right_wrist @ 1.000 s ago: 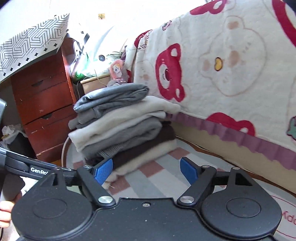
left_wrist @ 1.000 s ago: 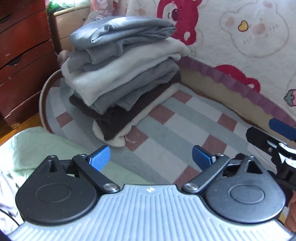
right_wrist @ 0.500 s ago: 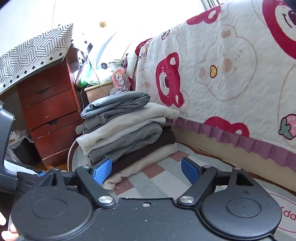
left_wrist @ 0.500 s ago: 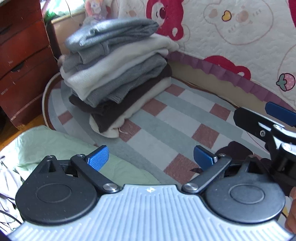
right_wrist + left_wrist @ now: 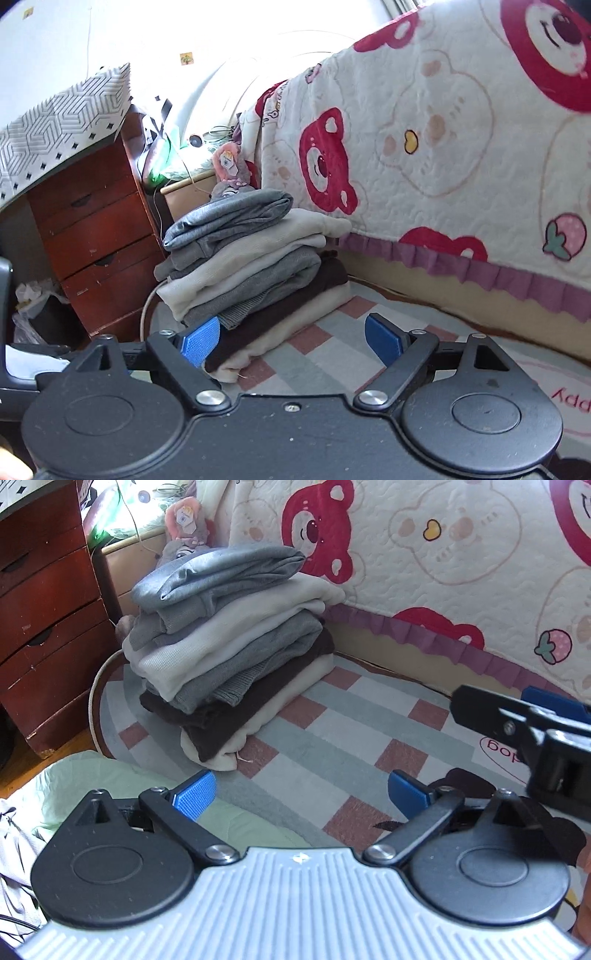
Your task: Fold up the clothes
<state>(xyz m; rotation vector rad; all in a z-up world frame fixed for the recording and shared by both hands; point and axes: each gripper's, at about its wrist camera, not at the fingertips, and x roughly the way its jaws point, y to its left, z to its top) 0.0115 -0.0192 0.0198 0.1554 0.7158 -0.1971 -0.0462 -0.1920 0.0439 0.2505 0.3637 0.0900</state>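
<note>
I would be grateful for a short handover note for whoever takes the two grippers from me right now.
Left gripper: open, nothing between its jaws, above the checked rug.
Right gripper: its jaws are opening, with nothing between them.
Stack of folded clothes: on the rug beside the bed, several layers, a grey piece on top; looks slightly slanted.
Light green garment: loose on the floor near the left gripper, not yet folded.
Done: the stack. Left: probably the green garment, then onto the stack; other loose fabric at the left edge is too unclear to name.
</note>
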